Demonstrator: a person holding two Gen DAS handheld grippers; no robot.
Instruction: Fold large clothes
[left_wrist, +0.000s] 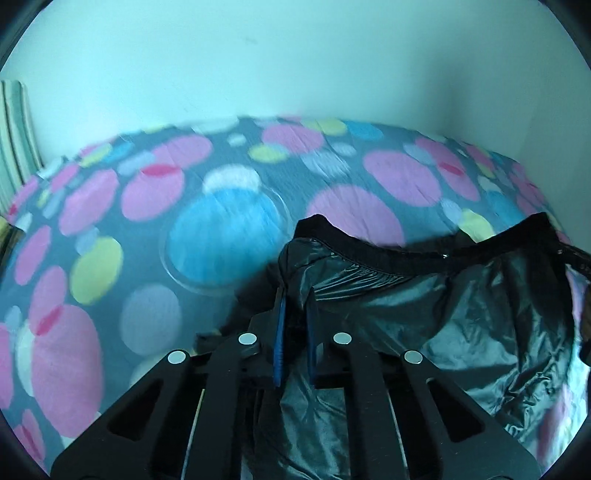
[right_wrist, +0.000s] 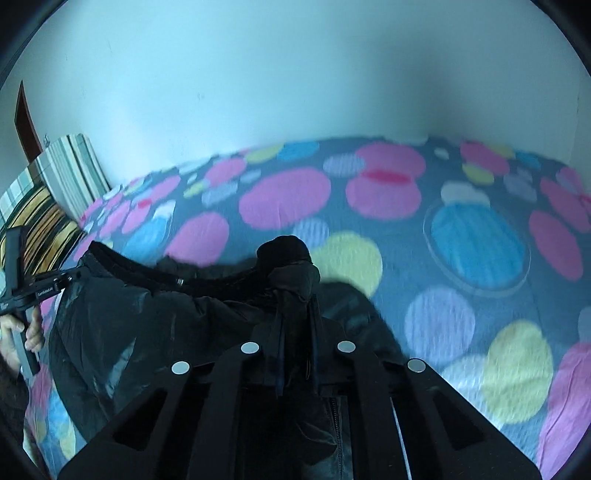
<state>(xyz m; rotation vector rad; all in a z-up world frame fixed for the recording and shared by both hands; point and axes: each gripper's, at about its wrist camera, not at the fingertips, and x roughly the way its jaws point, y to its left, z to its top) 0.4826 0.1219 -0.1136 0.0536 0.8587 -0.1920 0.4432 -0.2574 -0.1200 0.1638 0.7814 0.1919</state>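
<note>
Between the blue pads of the left gripper (left_wrist: 295, 295) sits a pinch of glossy black fabric: the jaws are clamped on one top corner of a black jacket (left_wrist: 424, 295), just where its dark ribbed edge band (left_wrist: 388, 254) begins. The right gripper (right_wrist: 297, 299) is likewise closed on the opposite corner, a bunched knob of cloth standing up just beyond its tips. From each claw the band runs sideways toward the other, sagging in a shallow curve, and the shiny body of the garment hangs and pools below and behind the fingers onto the polka-dot bedsheet (left_wrist: 110, 221).

Beyond both claws the bed is bare up to the wall, with a striped pillow (right_wrist: 66, 166) far off to the left in the right wrist view, where a hand (right_wrist: 22, 332) on the left gripper's handle also shows.

The step in hand looks like the two-corner pickup that spreads the jacket. Next, I judge, both claws should keep their hold, draw apart until the band is taut, then carry the garment forward and lay it flat on the open sheet ahead before any fold is made.
</note>
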